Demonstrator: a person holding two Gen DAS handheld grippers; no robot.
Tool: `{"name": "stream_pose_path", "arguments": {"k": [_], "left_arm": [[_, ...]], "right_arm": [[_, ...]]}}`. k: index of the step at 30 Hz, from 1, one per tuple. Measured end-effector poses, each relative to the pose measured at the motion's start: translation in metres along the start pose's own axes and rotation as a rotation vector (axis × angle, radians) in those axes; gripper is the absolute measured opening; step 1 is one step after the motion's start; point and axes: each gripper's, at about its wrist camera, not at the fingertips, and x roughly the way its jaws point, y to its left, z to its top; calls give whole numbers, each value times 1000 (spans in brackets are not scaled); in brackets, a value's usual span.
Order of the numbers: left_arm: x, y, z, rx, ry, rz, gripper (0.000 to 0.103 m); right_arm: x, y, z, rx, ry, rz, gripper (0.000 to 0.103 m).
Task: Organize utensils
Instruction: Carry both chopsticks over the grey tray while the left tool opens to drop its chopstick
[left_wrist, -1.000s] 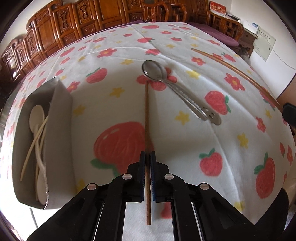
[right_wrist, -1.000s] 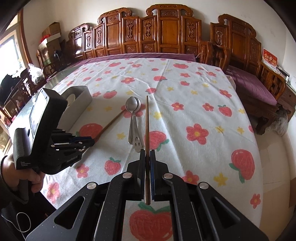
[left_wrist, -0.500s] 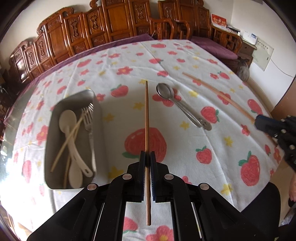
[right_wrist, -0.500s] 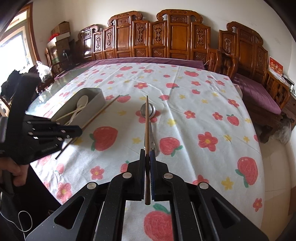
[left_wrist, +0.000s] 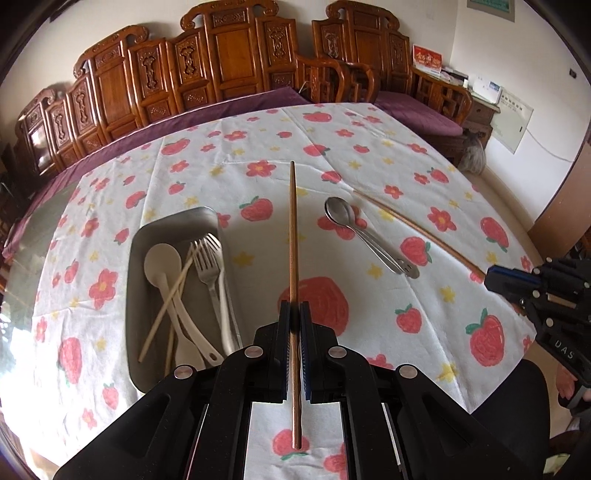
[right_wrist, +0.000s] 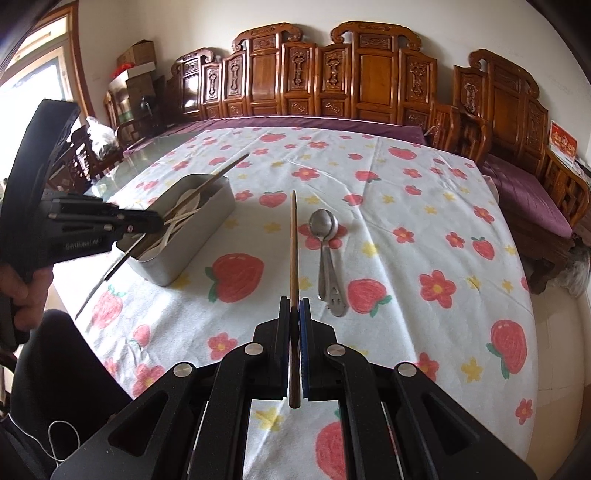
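Left gripper clamped on brown chopstick, stick pointing forward above table, just right of tray. Right gripper clamped on second chopstick, held over cloth between tray and spoons. Tray holds white spoon, fork, pale chopsticks. Two metal spoons lie stacked on cloth, right of tray, apart from it. Hand grips left gripper's handle. Carved wooden bench beyond table.
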Motion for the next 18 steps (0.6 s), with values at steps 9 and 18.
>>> {"name": "stream_pose_path", "arguments": {"k": [9,18], "left_arm": [[-7,41,-1,-18,-14,8,4],[9,100,-5,-98,11,44,4]], "right_arm": [[2,20,20,-37,-11,16,6],[15,38,35,-64,-2,18,6]]}}
